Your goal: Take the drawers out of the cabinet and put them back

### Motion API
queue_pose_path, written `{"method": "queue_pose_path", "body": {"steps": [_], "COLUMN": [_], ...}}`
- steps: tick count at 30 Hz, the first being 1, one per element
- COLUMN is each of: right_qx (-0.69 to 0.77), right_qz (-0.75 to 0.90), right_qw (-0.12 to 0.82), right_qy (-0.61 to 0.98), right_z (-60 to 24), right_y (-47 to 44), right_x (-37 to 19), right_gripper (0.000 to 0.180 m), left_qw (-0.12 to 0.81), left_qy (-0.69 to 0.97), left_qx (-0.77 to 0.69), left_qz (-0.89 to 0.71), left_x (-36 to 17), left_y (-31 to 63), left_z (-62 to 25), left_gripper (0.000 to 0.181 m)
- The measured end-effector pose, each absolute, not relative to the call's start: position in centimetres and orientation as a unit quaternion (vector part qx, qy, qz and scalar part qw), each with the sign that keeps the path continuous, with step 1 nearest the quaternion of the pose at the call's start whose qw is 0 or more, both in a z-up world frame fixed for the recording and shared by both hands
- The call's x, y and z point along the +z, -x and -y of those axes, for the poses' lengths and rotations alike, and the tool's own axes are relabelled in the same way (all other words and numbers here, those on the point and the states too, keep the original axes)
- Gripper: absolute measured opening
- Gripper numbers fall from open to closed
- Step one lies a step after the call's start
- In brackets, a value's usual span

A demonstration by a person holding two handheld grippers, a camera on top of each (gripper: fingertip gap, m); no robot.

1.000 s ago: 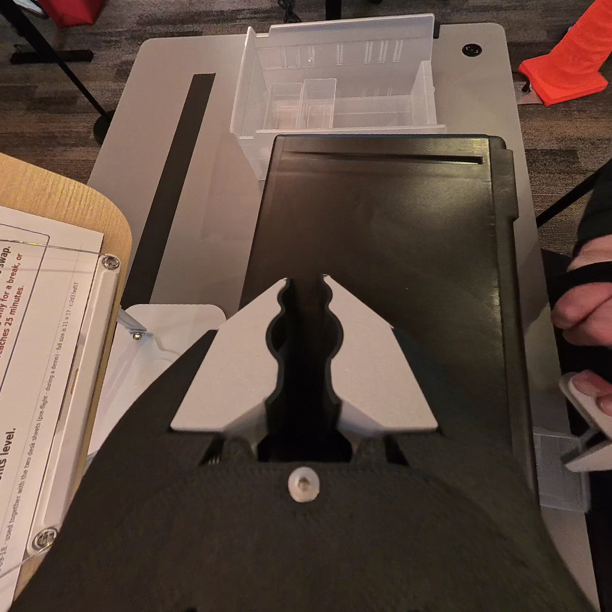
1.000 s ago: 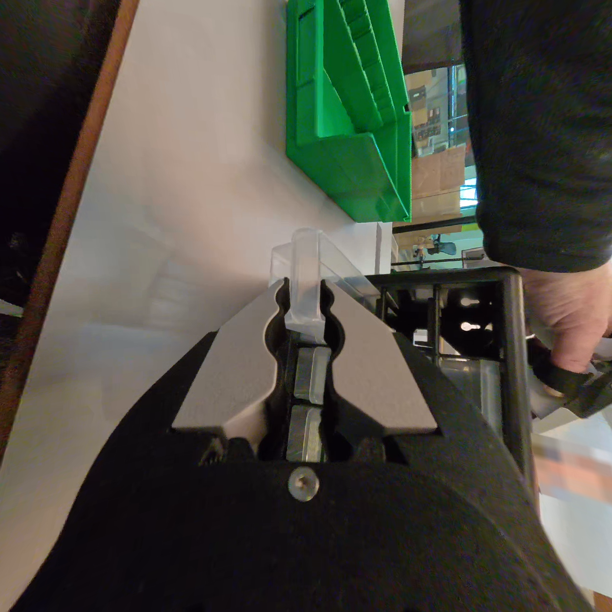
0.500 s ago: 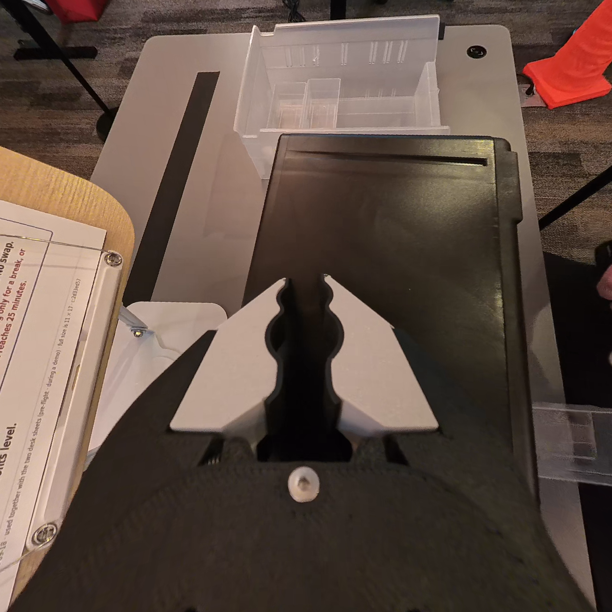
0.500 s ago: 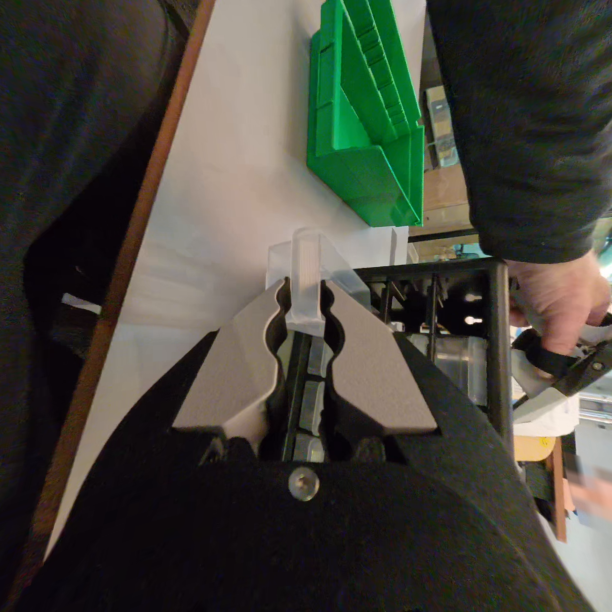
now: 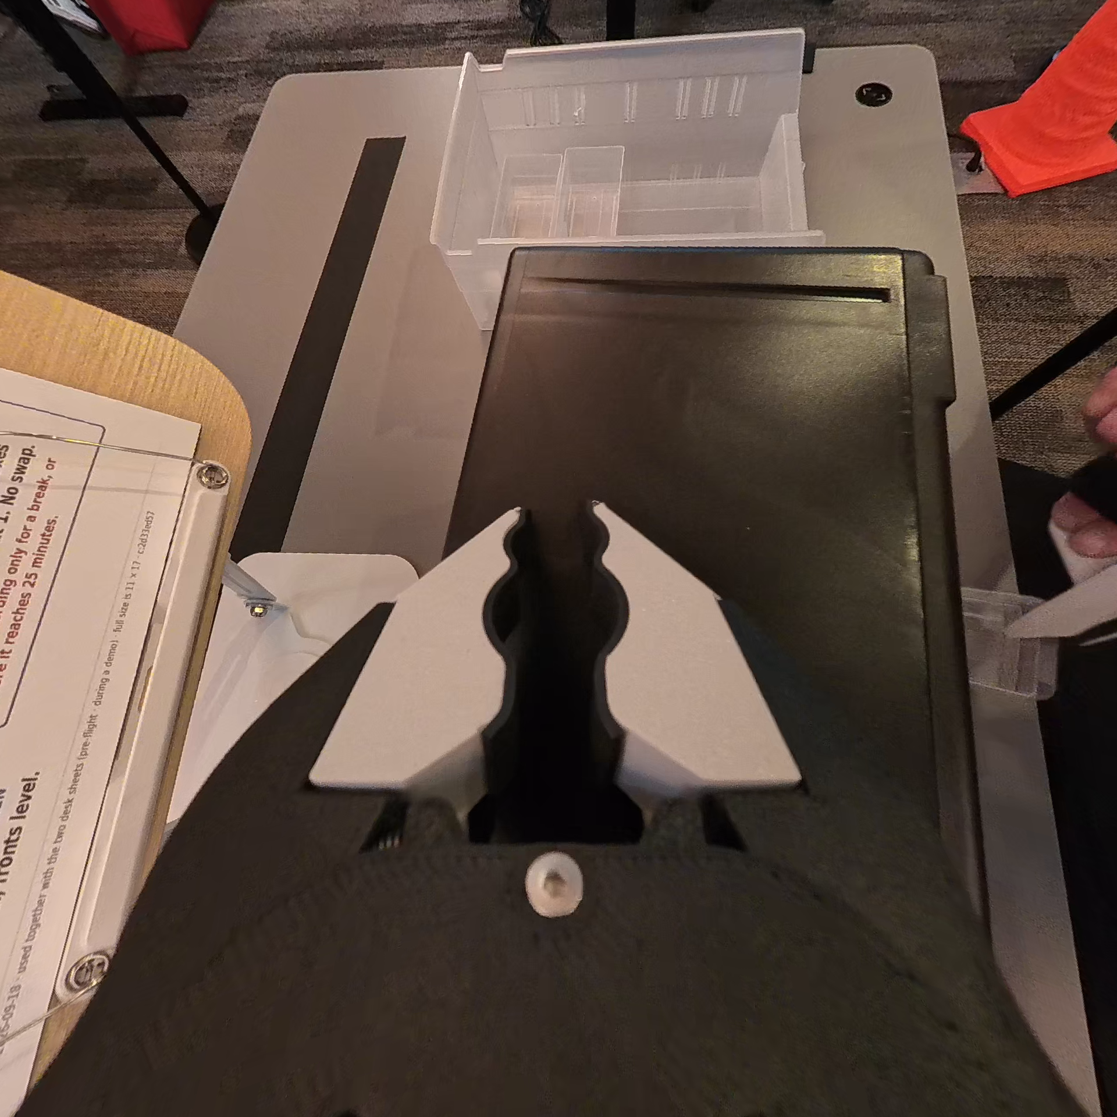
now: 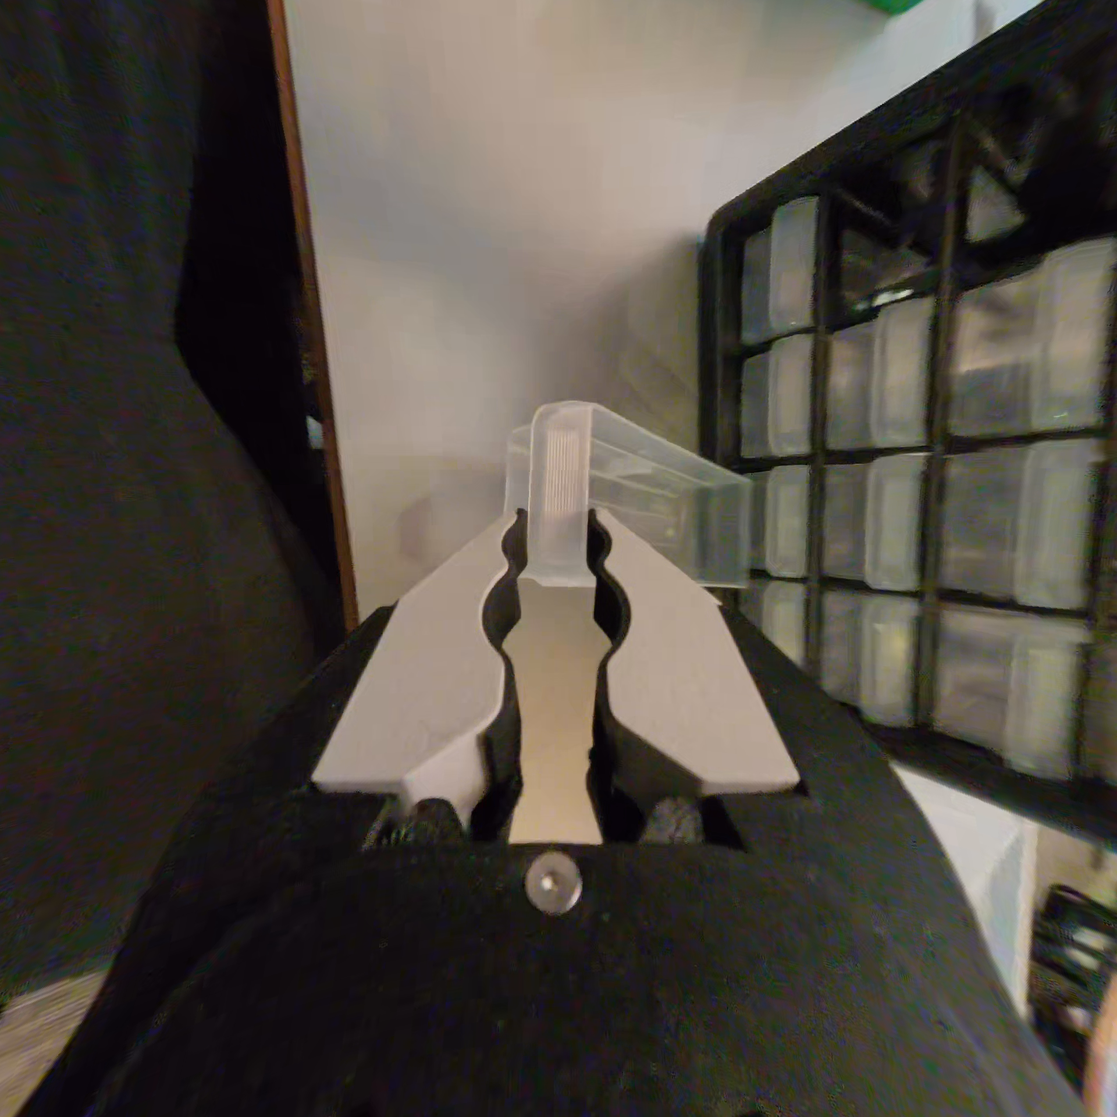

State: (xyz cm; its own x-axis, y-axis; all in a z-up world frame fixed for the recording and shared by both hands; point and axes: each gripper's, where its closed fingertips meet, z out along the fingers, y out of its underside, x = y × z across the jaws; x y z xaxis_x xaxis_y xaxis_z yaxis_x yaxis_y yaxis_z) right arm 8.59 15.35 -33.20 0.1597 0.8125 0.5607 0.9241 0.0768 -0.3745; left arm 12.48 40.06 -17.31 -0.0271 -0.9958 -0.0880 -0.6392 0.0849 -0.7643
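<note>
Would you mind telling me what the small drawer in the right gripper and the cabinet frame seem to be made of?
The small drawer looks like translucent, slightly frosted plastic: the table shows through its walls, and its pull tab has fine moulded ridges. The cabinet appears to be black moulded plastic with a low sheen; its top reflects light softly. The right gripper pinches the tab.

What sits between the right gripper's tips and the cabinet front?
In the right wrist view, only the small clear drawer itself: the right gripper is shut on its handle tab, and its body runs back to the black cabinet, partly pulled out.
</note>
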Motion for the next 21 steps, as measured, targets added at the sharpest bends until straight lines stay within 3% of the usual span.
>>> {"method": "queue_pose_path", "body": {"steps": [5, 10, 17, 21], "right_qx": [-0.031, 0.05, 0.029, -0.022], "right_qz": [0.65, 0.666, 0.757, 0.792], "right_qw": [0.309, 0.283, 0.272, 0.229], "right_qy": [0.694, 0.688, 0.593, 0.565], "right_z": [-14.7, -13.7, -14.7, -16.4], "right_y": [-6.9, -6.4, -9.1, -9.8], "right_x": [-36.1, -35.4, -34.4, -36.8], "right_gripper": [0.032, 0.055, 0.037, 0.022], "left_qw": [0.33, 0.335, 0.333, 0.338], "left_qy": [0.619, 0.618, 0.616, 0.616], "left_qx": [-0.27, -0.267, -0.271, -0.267], "left_qz": [-0.66, -0.659, -0.661, -0.659], "left_x": [-17.3, -17.3, -17.2, -17.2], "left_y": [-12.5, -12.4, -12.4, -12.4], "left_z": [-40.2, -40.2, -40.1, -40.2], "left_gripper": [0.017, 0.017, 0.017, 0.017]}}
